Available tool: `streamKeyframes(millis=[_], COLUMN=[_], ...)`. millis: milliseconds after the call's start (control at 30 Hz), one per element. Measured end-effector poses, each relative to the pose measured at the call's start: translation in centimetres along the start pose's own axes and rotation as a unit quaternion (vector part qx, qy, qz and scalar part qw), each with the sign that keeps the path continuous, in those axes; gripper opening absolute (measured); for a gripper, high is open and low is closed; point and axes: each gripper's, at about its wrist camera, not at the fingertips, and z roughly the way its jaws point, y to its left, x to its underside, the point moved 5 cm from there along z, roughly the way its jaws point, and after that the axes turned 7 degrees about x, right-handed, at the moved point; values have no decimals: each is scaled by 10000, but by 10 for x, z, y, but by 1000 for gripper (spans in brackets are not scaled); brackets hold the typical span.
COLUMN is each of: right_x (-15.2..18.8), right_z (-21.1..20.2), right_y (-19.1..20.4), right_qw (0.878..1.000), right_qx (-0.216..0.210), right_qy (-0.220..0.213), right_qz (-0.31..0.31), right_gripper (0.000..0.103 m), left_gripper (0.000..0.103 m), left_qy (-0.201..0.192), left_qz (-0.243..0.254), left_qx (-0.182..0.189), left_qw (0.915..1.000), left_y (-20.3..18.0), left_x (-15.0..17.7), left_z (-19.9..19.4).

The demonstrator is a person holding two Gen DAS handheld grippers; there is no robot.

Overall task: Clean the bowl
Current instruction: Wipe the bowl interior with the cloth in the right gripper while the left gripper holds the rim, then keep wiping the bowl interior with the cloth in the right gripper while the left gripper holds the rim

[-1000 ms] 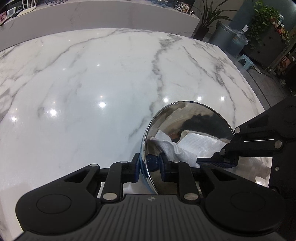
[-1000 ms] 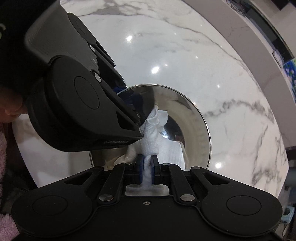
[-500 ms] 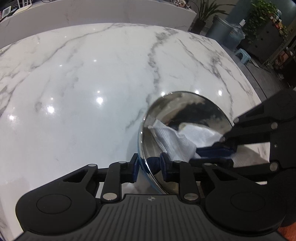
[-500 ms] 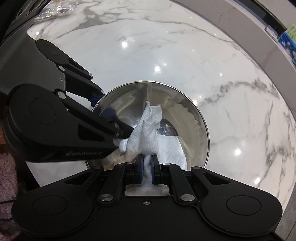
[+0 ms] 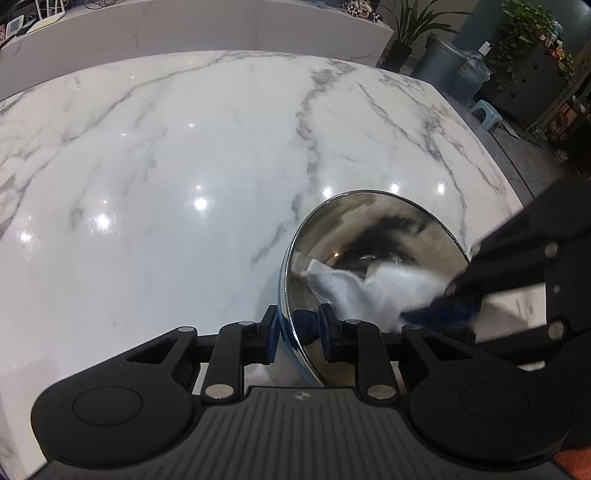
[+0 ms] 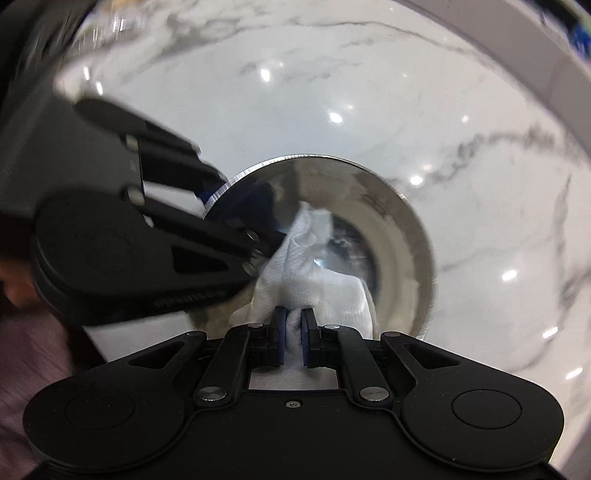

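Observation:
A shiny steel bowl [image 5: 384, 236] stands tilted on the white marble table [image 5: 184, 177]. My left gripper [image 5: 297, 328] is shut on the bowl's near rim, one finger outside and one inside. It shows at the left of the right wrist view [image 6: 218, 192]. My right gripper [image 6: 291, 332] is shut on a white paper towel [image 6: 317, 280] and presses it against the inside of the bowl [image 6: 402, 236]. The towel [image 5: 373, 291] shows in the left wrist view, with the right gripper [image 5: 443, 310] coming in from the right.
The table's right edge [image 5: 498, 158] drops to a floor with a grey bin [image 5: 439, 62], a small blue stool [image 5: 487, 110] and potted plants [image 5: 524, 29]. A white counter [image 5: 221, 22] runs behind the table.
My right gripper has moved the towel around inside the bowl, and both views have shifted. The left gripper keeps its hold on the rim.

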Motion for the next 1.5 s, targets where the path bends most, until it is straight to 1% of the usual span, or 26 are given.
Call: streamKeyframes(millis=[67, 100, 167, 300, 400, 567, 700, 800, 867, 933, 1067, 1167, 1267, 1300, 1333, 1367, 1500], right_x=[-1, -2, -3, -2, -1, 1, 4, 3, 2, 0, -1, 1, 2, 3, 3, 4, 6], right_z=[1, 1, 2, 1, 1, 0, -2, -5, -7, -7, -6, -4, -3, -3, -3, -3, -3], right_y=[4, 5, 5, 0, -6, -11, -12, -9, -7, -5, -5, -6, -6, -6, -6, -6, -12], right_qw=[9984, 9974, 9975, 9986, 9995, 9998, 9994, 9970, 9931, 9910, 9929, 9986, 9999, 9996, 9993, 9993, 9996], right_qx=[415, 525, 520, 414, 283, 202, -112, -562, -929, -1098, -1005, -465, 52, 221, 308, 316, 237], right_qy=[-11, -3, 16, 16, -11, 6, 22, -34, -99, -107, -19, 81, 63, 54, 50, 50, 51], right_qz=[-388, -487, -470, -335, -131, 53, 326, 538, 716, 759, 633, 246, -62, -159, -210, -217, -114], right_gripper=[7, 7, 7, 7, 7, 7, 7, 8, 8, 8, 8, 8, 8, 8, 8, 8, 8], left_gripper=[21, 21, 30, 32, 30, 19, 14, 12, 12, 12, 12, 12, 13, 15, 19, 22, 22], left_qy=[17, 34, 183, 366, 397, 197, 13, -106, -144, -154, -161, -154, -134, -80, -12, 45, 228], left_qz=[-35, -60, -94, -116, -90, -58, 7, 24, 28, 37, 62, 59, 66, 65, 64, 62, 179], left_qx=[11, 23, 125, 280, 320, 247, 24, -96, -137, -141, -143, -137, -146, -154, -163, -156, -72], left_qw=[10000, 10000, 9997, 9989, 9987, 9995, 10000, 9999, 9998, 9998, 9997, 9998, 9998, 9998, 9998, 9998, 9996], left_y=[0, 1, 0, -3, -3, 0, 1, 2, 3, 3, 4, 4, 4, 4, 3, 3, -2], left_x=[0, 0, 2, 8, 10, 6, 2, -2, -3, -4, -4, -4, -4, -3, -2, -1, 6], left_z=[0, 0, 2, 3, 1, -4, -5, -7, -8, -8, -8, -8, -8, -8, -7, -7, -6])
